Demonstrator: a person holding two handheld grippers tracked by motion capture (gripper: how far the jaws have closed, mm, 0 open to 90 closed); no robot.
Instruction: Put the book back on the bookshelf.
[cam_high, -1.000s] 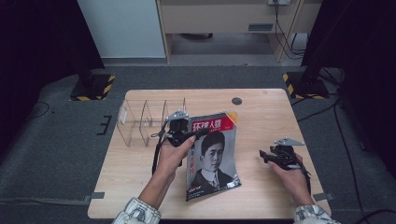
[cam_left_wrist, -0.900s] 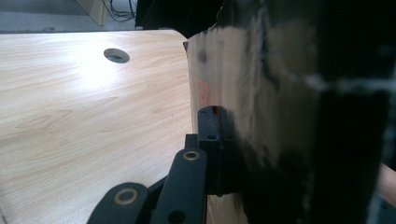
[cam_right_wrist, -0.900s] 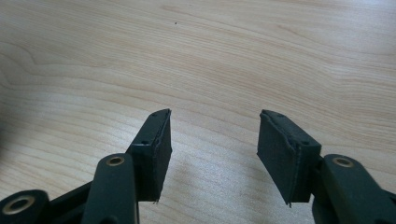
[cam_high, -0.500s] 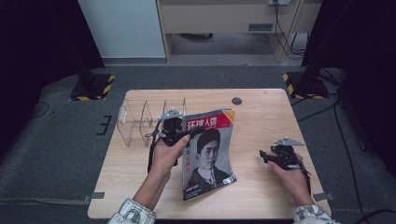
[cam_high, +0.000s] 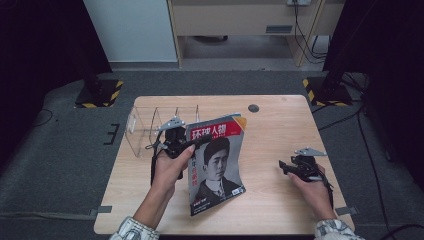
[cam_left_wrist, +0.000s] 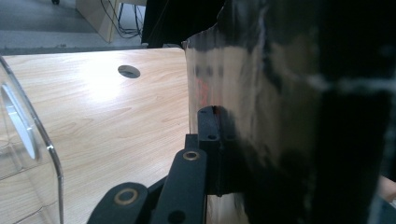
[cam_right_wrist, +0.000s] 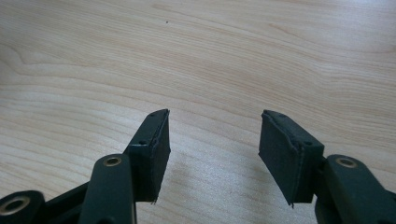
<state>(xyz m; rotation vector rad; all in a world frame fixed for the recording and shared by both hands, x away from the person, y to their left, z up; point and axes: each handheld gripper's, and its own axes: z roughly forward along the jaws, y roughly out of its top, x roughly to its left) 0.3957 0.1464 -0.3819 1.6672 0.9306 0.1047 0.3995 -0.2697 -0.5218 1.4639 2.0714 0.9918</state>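
1. The left gripper (cam_high: 192, 142) is clamping the top edge of the magazine (cam_high: 216, 167), jaws pinched tight on it.
2. Compared with a second ago, the magazine is tilting up more and drifting left toward the clear acrylic rack (cam_high: 150, 127), bottom edge resting on the table (cam_high: 280, 120).
3. So it's probably getting filed in a slot soon.
4. The right gripper (cam_right_wrist: 212, 149) is idling on the table with its jaws apart, nothing between them.

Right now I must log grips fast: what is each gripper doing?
Left gripper: shut on the magazine, gripping its top edge.
Right gripper: open, nothing between its jaws, over the table.
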